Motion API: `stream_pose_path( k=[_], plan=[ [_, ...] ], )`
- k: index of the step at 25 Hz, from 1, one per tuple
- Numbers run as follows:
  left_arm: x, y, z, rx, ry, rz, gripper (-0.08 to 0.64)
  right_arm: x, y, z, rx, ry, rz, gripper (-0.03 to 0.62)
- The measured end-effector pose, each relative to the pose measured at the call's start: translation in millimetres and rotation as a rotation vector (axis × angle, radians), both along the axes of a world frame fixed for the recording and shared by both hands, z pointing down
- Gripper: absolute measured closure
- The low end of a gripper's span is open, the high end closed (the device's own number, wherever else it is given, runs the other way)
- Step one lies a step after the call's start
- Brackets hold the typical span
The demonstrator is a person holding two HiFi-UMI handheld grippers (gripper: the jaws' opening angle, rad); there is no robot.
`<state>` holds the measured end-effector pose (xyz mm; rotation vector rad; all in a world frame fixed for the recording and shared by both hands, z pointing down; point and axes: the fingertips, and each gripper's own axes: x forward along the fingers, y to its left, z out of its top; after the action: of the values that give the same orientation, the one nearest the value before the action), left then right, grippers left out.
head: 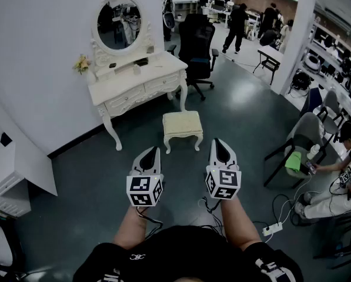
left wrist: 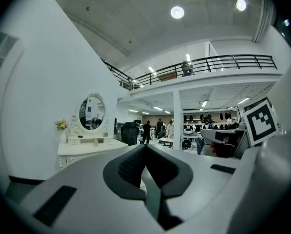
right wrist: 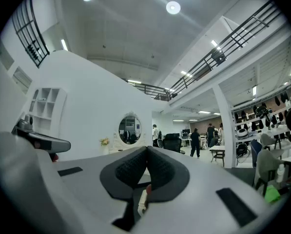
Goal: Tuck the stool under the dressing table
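Left hand-held gripper [head: 152, 153] and right hand-held gripper [head: 218, 145] both had their jaws pressed together on nothing, and were held level and side by side, pointing toward the stool [head: 182, 124]. That cream, cushioned stool stood on the dark floor [head: 240, 110] just beyond the two tips, clear of them. It sat out in front of the dressing table [head: 137, 81] rather than under it, near the table's right front leg as the head view showed it, with a gap of floor between the two. The white, carved dressing table stood against the white wall, and an oval mirror [head: 119, 22] rose from the back of its tabletop. A small bunch of flowers [head: 82, 64] sat at the tabletop's left end, and a few small items lay near the mirror's base. A black office chair [head: 196, 43] stood just past the table's right end. At the left edge, a white cabinet [head: 4, 181] jutted out from the wall. To the right, well apart from the stool, a grey chair [head: 301, 137] carried a green cloth, and a seated person [head: 346, 178] was beside it. A white power strip [head: 272, 228] with trailing cables lay on the floor near the right forearm. Farther back, several people [head: 237, 25] stood among desks.
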<state>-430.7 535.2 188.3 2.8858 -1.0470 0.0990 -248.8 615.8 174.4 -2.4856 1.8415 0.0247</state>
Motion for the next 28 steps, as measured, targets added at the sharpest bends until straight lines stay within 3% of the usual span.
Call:
stream_pose_path(
  k=[4, 28],
  plan=[
    [16.9, 2.6, -0.3, 0.004, -0.017, 0.018, 0.545, 10.8, 0.7, -3.0, 0.033, -0.028, -0.027, 0.579],
    [117.3, 0.6, 10.7, 0.006, -0.017, -0.009, 0.545, 107.5, -5.3, 15.4, 0.002, -0.022, -0.040, 0.578]
  ],
)
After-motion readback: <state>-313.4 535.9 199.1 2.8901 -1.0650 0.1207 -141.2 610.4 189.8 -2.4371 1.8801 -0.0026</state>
